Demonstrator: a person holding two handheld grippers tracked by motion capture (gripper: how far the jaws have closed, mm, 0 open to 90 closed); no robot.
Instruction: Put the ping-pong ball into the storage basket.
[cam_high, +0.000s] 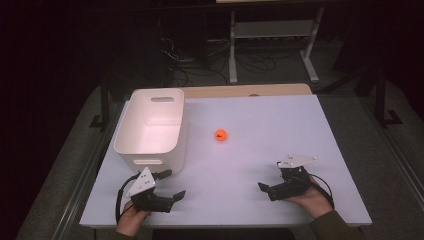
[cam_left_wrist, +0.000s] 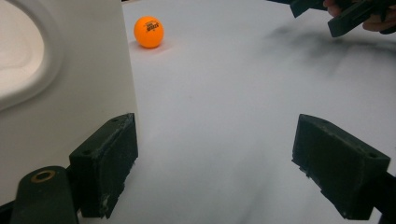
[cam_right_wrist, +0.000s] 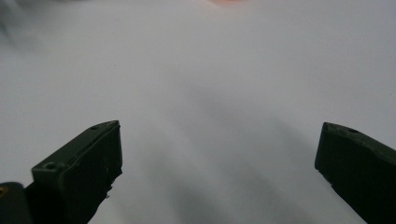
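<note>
Both hands hold their tools low over the table's near edge, the left gripper (cam_high: 171, 184) toward the near left corner and the right gripper (cam_high: 266, 181) toward the near right, each with its black jaws spread wide apart and gripping nothing.

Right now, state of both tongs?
Left tongs: open, holding nothing, beside the bin.
Right tongs: open, holding nothing.

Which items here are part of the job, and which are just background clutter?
In play:
- orange ball on the table
- white bin
- left gripper, open
- right gripper, open

Lying about:
- metal stand behind the table
- cables on the floor
</note>
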